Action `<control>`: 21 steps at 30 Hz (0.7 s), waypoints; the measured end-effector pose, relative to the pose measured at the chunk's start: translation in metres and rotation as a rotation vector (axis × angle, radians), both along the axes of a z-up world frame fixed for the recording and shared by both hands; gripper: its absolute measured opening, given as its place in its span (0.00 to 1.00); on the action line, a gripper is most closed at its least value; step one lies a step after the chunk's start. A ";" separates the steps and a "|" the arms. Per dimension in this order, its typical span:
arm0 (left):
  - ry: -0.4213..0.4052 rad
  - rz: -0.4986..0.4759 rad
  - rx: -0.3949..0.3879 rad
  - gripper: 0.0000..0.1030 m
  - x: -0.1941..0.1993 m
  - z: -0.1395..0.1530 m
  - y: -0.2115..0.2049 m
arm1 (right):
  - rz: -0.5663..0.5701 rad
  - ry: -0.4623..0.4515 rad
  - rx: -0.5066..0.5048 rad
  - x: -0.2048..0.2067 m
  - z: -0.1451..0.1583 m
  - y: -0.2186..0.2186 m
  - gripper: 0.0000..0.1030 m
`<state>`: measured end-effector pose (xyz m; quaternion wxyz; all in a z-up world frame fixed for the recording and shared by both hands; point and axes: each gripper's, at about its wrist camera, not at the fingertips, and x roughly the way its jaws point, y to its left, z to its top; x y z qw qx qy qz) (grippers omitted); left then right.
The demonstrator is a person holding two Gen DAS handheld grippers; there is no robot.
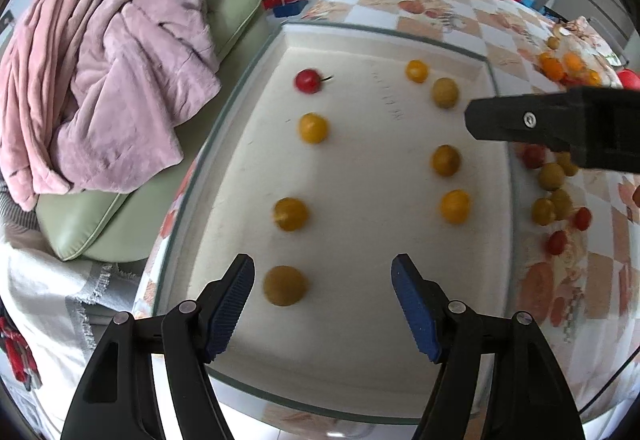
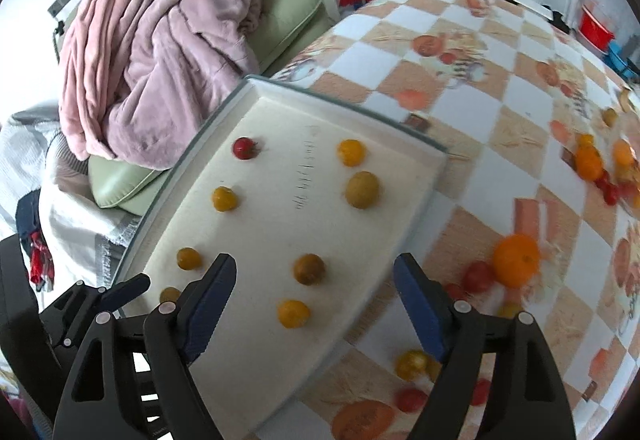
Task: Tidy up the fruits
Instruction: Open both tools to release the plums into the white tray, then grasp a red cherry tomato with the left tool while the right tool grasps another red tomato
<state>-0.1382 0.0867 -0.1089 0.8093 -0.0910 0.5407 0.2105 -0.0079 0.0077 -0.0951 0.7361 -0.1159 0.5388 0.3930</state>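
a: fruit on the tray (image 1: 360, 380) now: eight, in two rows. loose pile (image 1: 554, 195) on the tablecloth (image 2: 460, 87) remains.
b: left gripper (image 1: 323, 300) and right gripper (image 2: 316, 304)?
a: both wide open, holding nothing.

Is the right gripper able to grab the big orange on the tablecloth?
Probably yes. The right gripper has its jaws open and empty, and the big orange sits uncovered on the tablecloth, only small tomatoes beside it.
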 end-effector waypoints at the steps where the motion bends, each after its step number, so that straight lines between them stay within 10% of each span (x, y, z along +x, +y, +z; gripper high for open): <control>1: -0.003 -0.006 0.000 0.70 0.002 0.002 -0.004 | -0.012 -0.002 -0.002 0.001 0.001 -0.008 0.81; 21: -0.042 -0.196 -0.041 0.70 0.020 0.024 -0.100 | -0.097 -0.038 -0.166 0.003 -0.033 -0.134 0.81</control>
